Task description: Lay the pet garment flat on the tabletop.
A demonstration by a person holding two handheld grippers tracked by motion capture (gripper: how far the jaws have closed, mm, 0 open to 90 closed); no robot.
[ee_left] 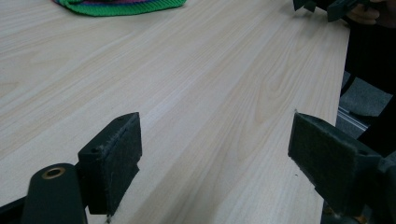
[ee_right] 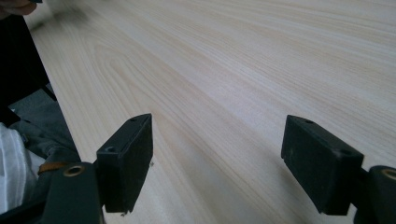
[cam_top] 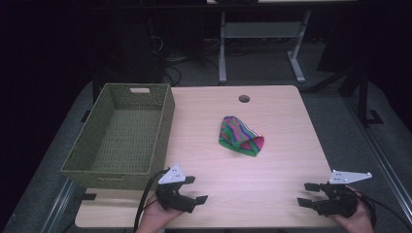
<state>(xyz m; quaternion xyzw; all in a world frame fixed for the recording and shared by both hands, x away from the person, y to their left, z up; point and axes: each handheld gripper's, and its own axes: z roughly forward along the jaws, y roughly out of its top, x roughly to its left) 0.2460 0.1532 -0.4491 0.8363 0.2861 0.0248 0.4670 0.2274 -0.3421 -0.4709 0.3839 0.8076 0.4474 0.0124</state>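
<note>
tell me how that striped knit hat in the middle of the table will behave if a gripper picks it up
The striped knit hat lies slumped and folded on the table, so it will probably go floppy and drape from one pinch. Its knit looks soft and light, so it should lift easily. Pushed, it would likely bunch up, not roll.

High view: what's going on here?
A person holds a hand-held gripper in each hand at the near edge of the light wooden table. The left hand-held gripper and right hand-held gripper are both open and empty. The striped green-and-pink knitted hat lies untouched mid-table, beside the empty green woven basket.
</note>
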